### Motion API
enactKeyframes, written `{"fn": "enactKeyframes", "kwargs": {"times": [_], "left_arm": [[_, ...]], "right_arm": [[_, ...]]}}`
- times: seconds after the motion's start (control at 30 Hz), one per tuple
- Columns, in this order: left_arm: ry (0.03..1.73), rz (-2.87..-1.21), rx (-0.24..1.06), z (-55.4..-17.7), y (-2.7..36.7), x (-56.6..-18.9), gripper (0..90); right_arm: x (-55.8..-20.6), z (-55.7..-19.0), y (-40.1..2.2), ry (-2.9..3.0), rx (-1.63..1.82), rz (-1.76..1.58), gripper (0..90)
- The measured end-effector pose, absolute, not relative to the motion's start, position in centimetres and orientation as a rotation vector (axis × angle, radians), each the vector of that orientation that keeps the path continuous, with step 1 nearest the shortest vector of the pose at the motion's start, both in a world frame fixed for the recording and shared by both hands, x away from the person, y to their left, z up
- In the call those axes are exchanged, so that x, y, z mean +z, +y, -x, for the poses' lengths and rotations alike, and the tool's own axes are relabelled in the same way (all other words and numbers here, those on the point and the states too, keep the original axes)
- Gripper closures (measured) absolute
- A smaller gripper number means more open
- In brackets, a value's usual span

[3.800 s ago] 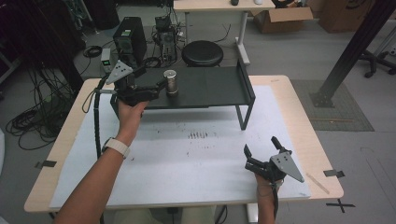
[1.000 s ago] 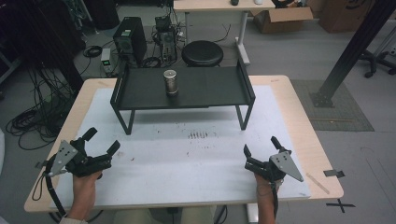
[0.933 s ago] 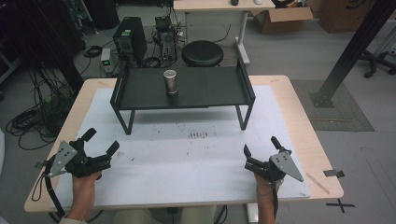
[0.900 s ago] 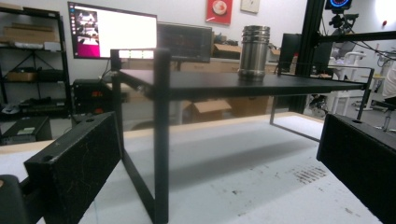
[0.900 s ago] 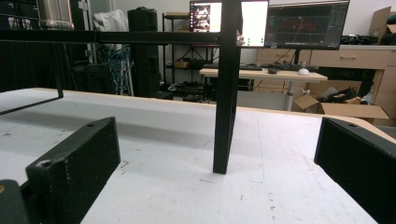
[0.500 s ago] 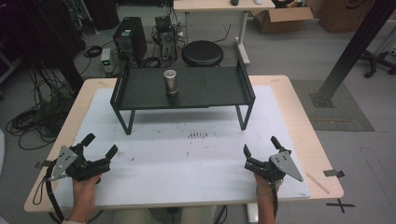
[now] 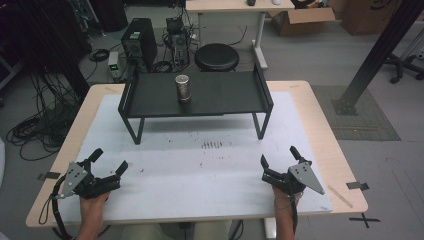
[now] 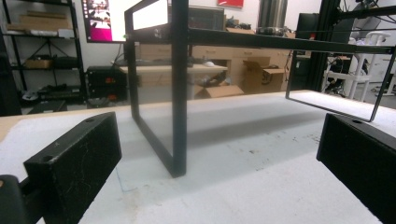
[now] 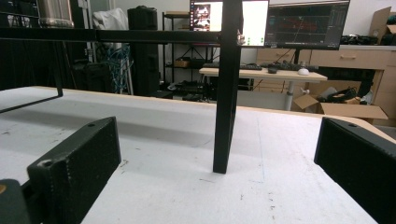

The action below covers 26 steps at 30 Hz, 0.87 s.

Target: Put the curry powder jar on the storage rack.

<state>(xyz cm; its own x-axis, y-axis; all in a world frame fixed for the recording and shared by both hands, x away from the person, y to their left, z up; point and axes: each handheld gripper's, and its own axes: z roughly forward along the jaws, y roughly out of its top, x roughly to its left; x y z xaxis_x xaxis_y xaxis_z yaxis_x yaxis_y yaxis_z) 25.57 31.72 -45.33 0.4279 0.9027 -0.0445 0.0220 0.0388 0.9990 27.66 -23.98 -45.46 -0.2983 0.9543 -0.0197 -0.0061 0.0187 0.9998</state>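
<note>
Nearest the person, the left gripper [image 7: 109,162] lies on the white mat [image 7: 215,170] in front of the black shelf's [image 7: 200,97] left legs, jaws spread wide and empty. The right gripper [image 7: 280,161] rests before its right leg, likewise spread. Farther back, a metal cup [image 7: 182,87] stands upright on the shelf top, left of middle.

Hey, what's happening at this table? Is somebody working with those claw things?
A person holds a left gripper and a right gripper, one in each hand, both resting low near the front edge of the white-topped table. Both are open and hold nothing. Farther back, a metal can stands upright on a black raised tray, untouched.
</note>
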Motion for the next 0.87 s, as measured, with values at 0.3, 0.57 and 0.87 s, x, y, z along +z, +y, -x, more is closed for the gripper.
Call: {"fn": "enactKeyframes", "kwargs": {"times": [0.3, 0.57, 0.87], "left_arm": [[0.887, -1.401, 0.871, -25.49, 31.30, -45.35, 0.2], [0.889, -1.399, 0.875, -25.46, 31.30, -45.37, 0.2], [0.896, -1.393, 0.870, -25.48, 31.36, -45.38, 0.2]], "right_arm": [[-45.46, -27.65, -24.00, 1.433, 1.417, -1.034, 0.1], [-45.47, -27.63, -24.00, 1.431, 1.418, -1.034, 0.1], [-45.48, -27.62, -24.01, 1.430, 1.419, -1.033, 0.1]]}}
